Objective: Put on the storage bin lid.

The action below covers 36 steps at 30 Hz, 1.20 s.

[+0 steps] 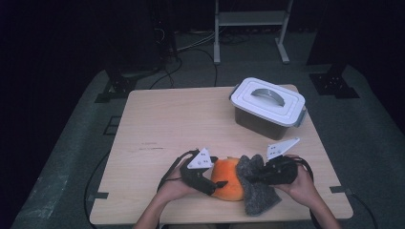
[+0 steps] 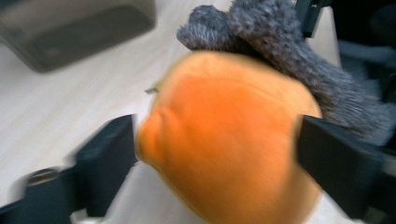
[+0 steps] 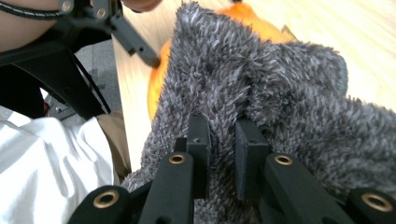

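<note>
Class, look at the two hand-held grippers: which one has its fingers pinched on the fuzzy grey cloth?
The right gripper: its fingers are pinched close together on a fold of the grey cloth. The left gripper instead has its fingers spread wide on either side of the orange soft object.

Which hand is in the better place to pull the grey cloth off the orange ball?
The right. The right tongs are already shut on a fold of the fuzzy grey cloth, while the left tongs straddle the orange ball and can steady it.
</note>
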Tool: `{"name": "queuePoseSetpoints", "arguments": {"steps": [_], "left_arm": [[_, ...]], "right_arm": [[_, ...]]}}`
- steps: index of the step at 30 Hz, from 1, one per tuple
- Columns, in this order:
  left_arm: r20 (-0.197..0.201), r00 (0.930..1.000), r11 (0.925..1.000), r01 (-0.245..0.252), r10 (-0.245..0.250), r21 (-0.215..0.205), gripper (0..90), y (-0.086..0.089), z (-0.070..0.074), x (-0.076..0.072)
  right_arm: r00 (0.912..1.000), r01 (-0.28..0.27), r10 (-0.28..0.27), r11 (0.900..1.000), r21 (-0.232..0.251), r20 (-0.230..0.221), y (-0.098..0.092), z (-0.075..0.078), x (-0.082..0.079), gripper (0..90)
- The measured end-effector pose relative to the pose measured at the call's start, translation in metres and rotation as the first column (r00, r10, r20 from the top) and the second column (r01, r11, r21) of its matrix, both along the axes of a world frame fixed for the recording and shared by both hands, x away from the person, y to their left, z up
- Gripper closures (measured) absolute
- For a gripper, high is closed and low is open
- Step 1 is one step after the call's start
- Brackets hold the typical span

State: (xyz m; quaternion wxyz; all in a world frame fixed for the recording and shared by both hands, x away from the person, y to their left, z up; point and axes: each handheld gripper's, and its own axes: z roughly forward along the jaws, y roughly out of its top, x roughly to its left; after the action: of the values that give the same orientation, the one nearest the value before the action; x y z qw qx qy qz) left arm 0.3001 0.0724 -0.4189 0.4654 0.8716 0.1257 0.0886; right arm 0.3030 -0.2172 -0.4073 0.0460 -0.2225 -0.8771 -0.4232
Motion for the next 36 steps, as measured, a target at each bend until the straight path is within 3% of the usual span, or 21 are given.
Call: {"name": "queuePoseSetpoints", "arguments": {"steps": [3,6,9,13,15,18,19,20,22,25,27,29,30,32,36], "left_arm": [[0.002,1.0,1.0,0.002,-0.002,0.008,21.6,-0.004,0.0,-0.003],[0.009,0.9998,0.9998,0.019,-0.019,0.006,22.0,-0.006,0.0,-0.006],[0.015,0.9996,0.9996,0.023,-0.023,0.017,20.5,-0.006,0.002,-0.006],[0.018,0.9998,0.9998,0.011,-0.011,0.018,8.3,-0.005,0.005,-0.003],[0.004,1.0,0.9999,0.003,-0.003,0.016,2.8,-0.008,0.003,-0.002],[-0.072,0.9974,0.9999,0.007,-0.007,0.008,1.7,-0.01,-0.004,0.002],[-0.086,0.9961,0.9998,0.019,-0.019,-0.002,3.2,-0.01,-0.005,0.002],[-0.088,0.9951,0.9989,0.044,-0.045,-0.015,10.8,-0.009,-0.005,0.001],[-0.051,0.9979,0.9992,0.04,-0.04,0.003,21.2,-0.01,-0.005,-0.002],[0.026,0.999,0.9993,0.036,-0.036,-0.004,31.5,-0.009,0.0,-0.006],[0.071,0.9973,0.9997,0.023,-0.022,-0.01,33.0,-0.008,0.003,-0.007],[0.135,0.9908,0.9998,0.018,-0.017,-0.007,33.7,-0.006,0.006,-0.01],[0.135,0.9907,0.9998,0.019,-0.018,-0.01,33.6,-0.005,0.006,-0.01],[0.117,0.9928,0.9996,0.028,-0.027,-0.003,31.2,-0.005,0.006,-0.009],[0.013,0.9997,0.9991,0.023,-0.023,-0.036,13.8,-0.009,0.006,-0.004]], "right_arm": [[0.9999,0.003,-0.003,1.0,-0.001,0.011,0.001,0.008,-0.002,78.2],[0.9992,-0.008,0.006,0.998,0.063,0.04,0.006,0.019,-0.004,78.2],[0.998,-0.006,0.005,1.0,0.024,0.063,0.015,0.017,-0.005,78.1],[0.9991,-0.038,0.037,0.999,0.012,0.022,0.014,0.008,-0.004,78.1],[0.9976,-0.066,0.066,0.998,-0.006,0.021,0.013,0.007,-0.006,78.1],[0.9964,-0.084,0.084,0.996,-0.013,0.01,0.012,0.006,-0.006,78.1],[0.9964,-0.085,0.085,0.996,-0.01,0.009,0.012,0.006,-0.006,78.1],[0.9968,-0.079,0.08,0.997,-0.011,0.01,0.012,0.007,-0.007,78.1],[0.9975,-0.065,0.065,0.998,0.0,0.028,0.011,0.012,-0.007,78.0],[0.9983,-0.027,0.024,0.998,0.061,0.053,0.009,0.02,-0.007,78.0],[0.9971,-0.001,-0.004,0.998,0.065,0.076,0.008,0.023,-0.006,78.0],[0.9963,0.022,-0.027,0.997,0.069,0.081,0.008,0.023,-0.006,78.0],[0.996,0.029,-0.035,0.997,0.073,0.082,0.008,0.022,-0.005,78.0],[0.9977,0.026,-0.03,0.997,0.07,0.061,0.007,0.019,-0.003,77.9],[0.9991,-0.041,0.041,0.999,0.024,0.01,0.015,0.011,-0.003,77.6]]}}
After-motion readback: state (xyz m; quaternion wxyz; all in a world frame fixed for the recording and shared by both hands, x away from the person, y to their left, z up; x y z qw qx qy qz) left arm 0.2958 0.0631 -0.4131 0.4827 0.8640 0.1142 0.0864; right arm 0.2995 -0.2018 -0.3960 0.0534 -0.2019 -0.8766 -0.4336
